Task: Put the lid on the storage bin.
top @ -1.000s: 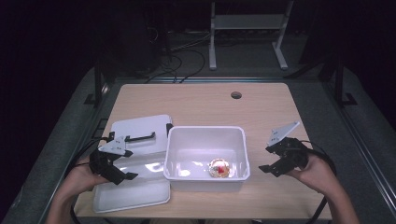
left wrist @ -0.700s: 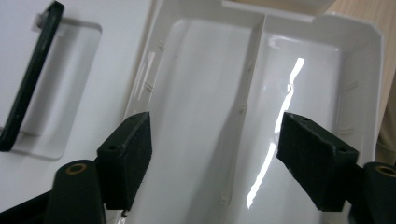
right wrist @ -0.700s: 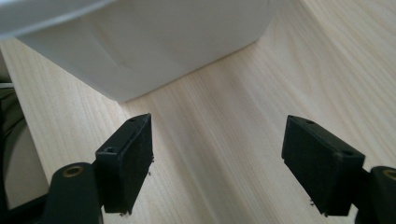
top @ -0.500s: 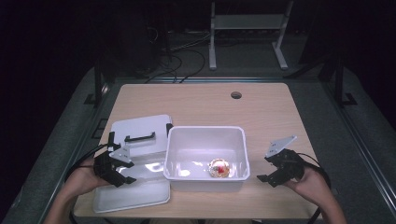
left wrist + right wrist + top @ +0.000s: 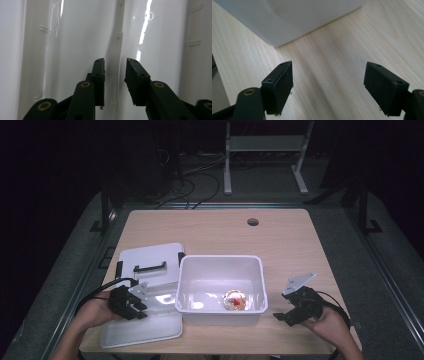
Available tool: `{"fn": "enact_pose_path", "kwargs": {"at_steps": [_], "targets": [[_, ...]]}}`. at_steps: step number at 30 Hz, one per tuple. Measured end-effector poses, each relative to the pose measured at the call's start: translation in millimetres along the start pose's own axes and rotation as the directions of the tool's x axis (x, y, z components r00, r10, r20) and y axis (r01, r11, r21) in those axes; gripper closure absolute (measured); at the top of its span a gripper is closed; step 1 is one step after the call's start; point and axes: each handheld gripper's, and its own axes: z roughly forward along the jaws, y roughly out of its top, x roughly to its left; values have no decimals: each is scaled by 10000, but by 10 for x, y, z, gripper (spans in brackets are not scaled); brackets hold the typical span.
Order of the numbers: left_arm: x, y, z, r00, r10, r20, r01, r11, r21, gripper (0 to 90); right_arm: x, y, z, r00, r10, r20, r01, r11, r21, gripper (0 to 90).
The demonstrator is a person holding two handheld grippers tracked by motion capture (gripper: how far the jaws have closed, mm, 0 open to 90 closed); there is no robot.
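An open white rectangular plastic tub [image 5: 220,282] sits upright on the light wooden desk [image 5: 210,227], near its front edge. Inside, toward the front right, lies a small round clear object with red and orange inside [image 5: 234,300]. The tub's flat white plastic lid [image 5: 150,265], with a black handle on top, lies just left, touching it.

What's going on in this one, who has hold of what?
A person sits at a wooden table with a two-jaw gripper in each hand. A white plastic bin stands in the middle, with a small round clear item with red and orange inside on its floor. The bin's white lid, black handle up, lies flat to its left. The left gripper is over the lid's near part, jaws narrowly apart and gripping nothing. The right gripper is right of the bin, jaws wide open above bare wood.
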Motion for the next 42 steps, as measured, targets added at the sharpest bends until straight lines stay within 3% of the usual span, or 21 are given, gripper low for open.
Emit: {"fn": "enact_pose_path", "kwargs": {"at_steps": [13,24,31,41,42], "targets": [[46,58,30,9987,277,436,-305,9973,663,884,21,-5,44,10000,-15,-30,15,10000,42,227],[32,63,-44,9991,126,412,-153,9978,649,891,13,-18,57,10000,-6,-31,6,10000,39,225],[10,29,-336,9996,159,250,-169,9991,395,891,13,-19,76,10000,13,-77,-13,10000,81,225],[40,-20,-886,10000,39,-38,-36,9982,606,891,12,-32,90,9999,52,-131,-51,9999,99,218],[40,-20,-886,10000,39,-38,-36,9982,606,891,12,-32,90,9999,52,-131,-51,9999,99,218]]}}
